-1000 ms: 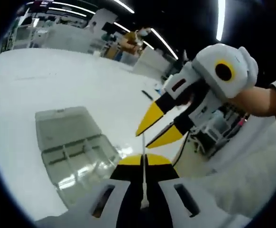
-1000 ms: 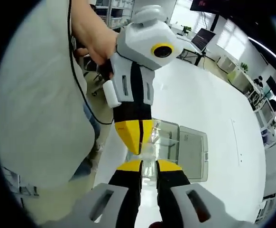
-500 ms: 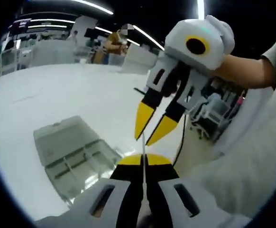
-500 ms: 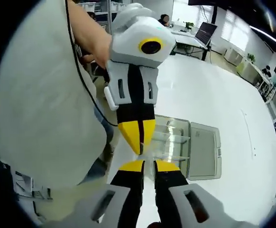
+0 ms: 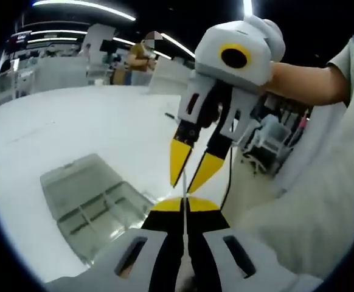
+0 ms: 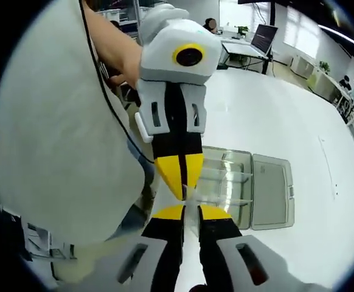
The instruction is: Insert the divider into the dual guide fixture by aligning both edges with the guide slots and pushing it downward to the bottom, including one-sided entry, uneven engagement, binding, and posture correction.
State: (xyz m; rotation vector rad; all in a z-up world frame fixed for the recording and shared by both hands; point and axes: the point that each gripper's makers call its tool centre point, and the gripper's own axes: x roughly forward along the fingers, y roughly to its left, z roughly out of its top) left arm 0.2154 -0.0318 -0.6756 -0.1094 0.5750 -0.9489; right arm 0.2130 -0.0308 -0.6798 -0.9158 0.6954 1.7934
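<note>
Above the table (image 5: 55, 128), the left gripper (image 5: 183, 204) pinches the thin clear divider (image 5: 182, 201) edge-on between closed jaws. The right gripper (image 5: 189, 176), jaws narrowly parted, reaches for its top edge; whether it touches cannot be told. Beyond, the clear fixture (image 5: 98, 207) waits, lid open. A good handover keeps the divider square, both edges level for the slots.

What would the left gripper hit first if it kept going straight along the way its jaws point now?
Probably the right gripper: its yellow tips hang just beyond the left gripper, which is shut on the thin divider. The clear fixture lies off to the side. Depth is uncertain.
</note>
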